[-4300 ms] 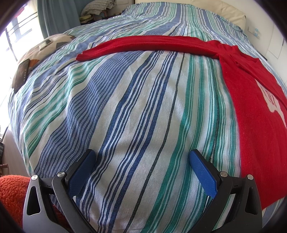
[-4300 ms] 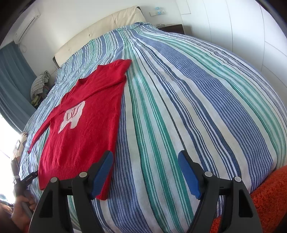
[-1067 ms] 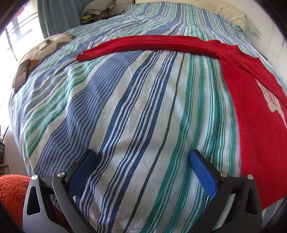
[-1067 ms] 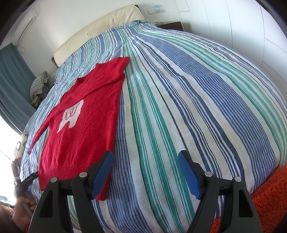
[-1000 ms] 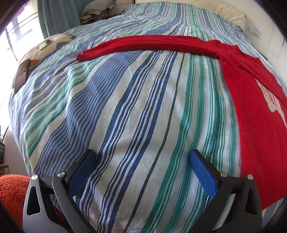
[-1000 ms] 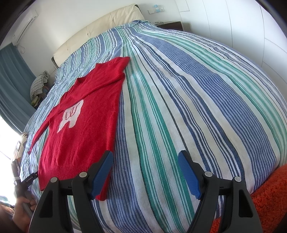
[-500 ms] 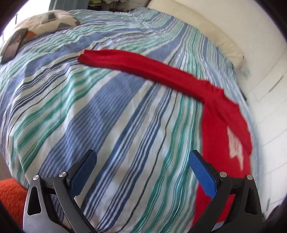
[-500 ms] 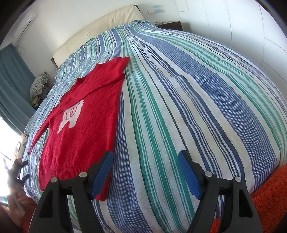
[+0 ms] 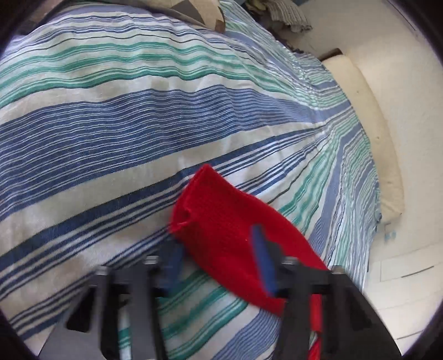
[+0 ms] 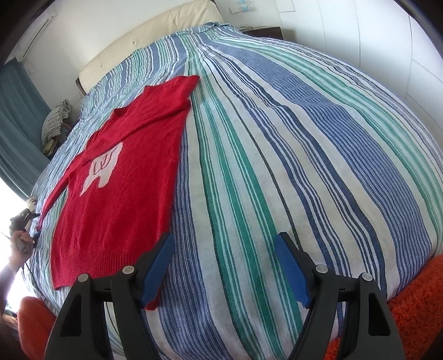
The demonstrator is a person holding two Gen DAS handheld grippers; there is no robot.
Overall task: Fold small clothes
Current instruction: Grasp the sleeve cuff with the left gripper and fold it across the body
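Observation:
A red knit sweater (image 10: pixel 121 177) with a white emblem lies flat on the striped bedspread (image 10: pixel 277 138). Its far sleeve stretches left. In the left wrist view the sleeve's cuff end (image 9: pixel 221 221) lies between my blue fingers. My left gripper (image 9: pixel 218 260) is open, low over the cuff, blurred by motion. It shows small at the far left of the right wrist view (image 10: pixel 23 221). My right gripper (image 10: pixel 224 265) is open and empty, hovering at the bed's near edge, just right of the sweater's hem.
A cream headboard (image 10: pixel 144 36) runs along the far end of the bed. A patterned pillow (image 9: pixel 193 11) and a heap of clothes (image 9: pixel 285 13) lie beyond the sleeve. Blue curtains (image 10: pixel 16 110) hang at left. An orange rug (image 10: pixel 415 304) lies below the bed.
My left gripper has swung away from the bed's near edge to the sleeve's cuff, and now straddles it. The right gripper and the sweater have stayed put.

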